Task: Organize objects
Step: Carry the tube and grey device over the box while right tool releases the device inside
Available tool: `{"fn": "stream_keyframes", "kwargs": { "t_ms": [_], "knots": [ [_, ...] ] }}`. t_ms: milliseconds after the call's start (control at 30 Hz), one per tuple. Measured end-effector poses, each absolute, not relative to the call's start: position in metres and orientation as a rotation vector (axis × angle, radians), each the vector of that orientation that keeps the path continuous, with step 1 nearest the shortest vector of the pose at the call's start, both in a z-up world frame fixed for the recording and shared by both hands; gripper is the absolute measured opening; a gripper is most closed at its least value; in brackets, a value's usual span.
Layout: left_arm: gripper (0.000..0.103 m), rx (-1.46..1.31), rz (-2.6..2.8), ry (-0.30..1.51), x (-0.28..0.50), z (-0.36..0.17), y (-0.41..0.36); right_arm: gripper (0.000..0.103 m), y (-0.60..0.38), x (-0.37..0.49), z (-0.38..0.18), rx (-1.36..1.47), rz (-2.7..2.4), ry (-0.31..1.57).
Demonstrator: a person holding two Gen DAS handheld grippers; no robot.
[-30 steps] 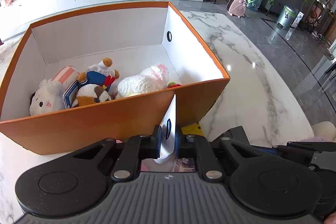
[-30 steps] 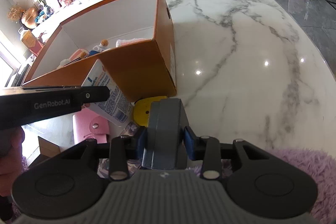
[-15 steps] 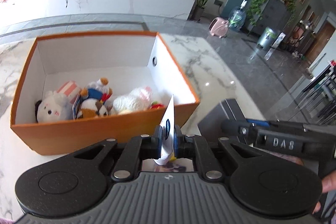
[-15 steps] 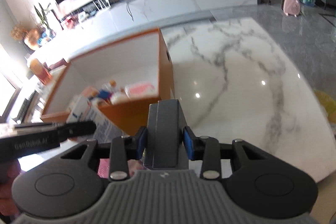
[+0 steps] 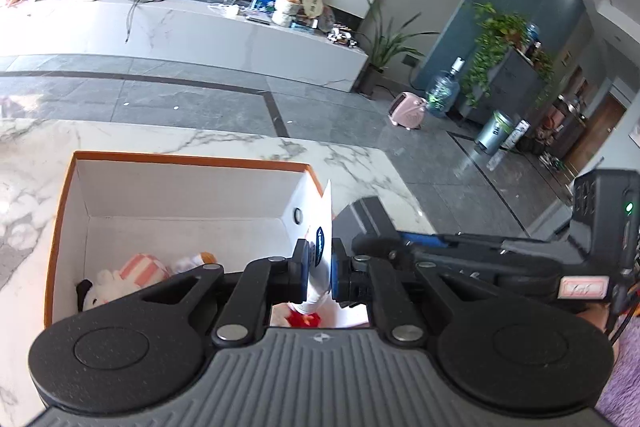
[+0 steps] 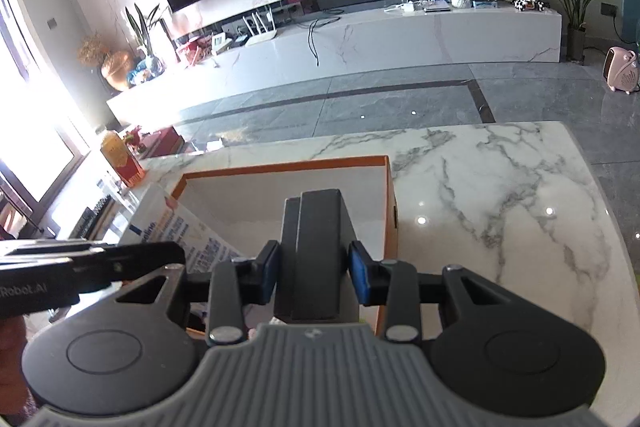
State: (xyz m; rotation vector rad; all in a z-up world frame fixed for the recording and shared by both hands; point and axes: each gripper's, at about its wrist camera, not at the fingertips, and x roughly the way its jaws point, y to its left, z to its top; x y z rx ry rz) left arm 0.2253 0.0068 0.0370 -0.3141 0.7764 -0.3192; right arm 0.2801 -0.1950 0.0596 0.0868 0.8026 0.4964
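Observation:
My left gripper is shut on a flat white tube with a blue logo, held edge-up over the near side of the orange box. The tube also shows in the right wrist view. My right gripper is shut on a dark grey case, held above the orange box near its right wall. The case also shows in the left wrist view. Plush toys lie at the box's left end.
The box stands on a white marble table with bare surface to its right. A purple fluffy item is at the near right. Beyond the table are grey floor, a long white TV console and a pink heater.
Both grippers have risen and moved forward over the box with their objects still held. The views now look across the room. The box's front wall has dropped out of sight beneath the grippers.

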Motion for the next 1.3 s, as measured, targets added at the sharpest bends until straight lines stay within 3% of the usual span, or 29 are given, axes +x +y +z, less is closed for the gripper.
{"fn": "stream_keyframes", "kwargs": {
  "t_ms": [533,1300],
  "knots": [
    [0.012,-0.375,-0.288,0.870,0.285,-0.019,0.025,0.036,-0.134,0.338,-0.015,-0.295,0.404,0.899],
    [0.012,-0.376,-0.310,0.873,0.314,-0.041,0.008,0.039,-0.143,0.331,0.003,-0.263,0.437,0.887]
  ]
}}
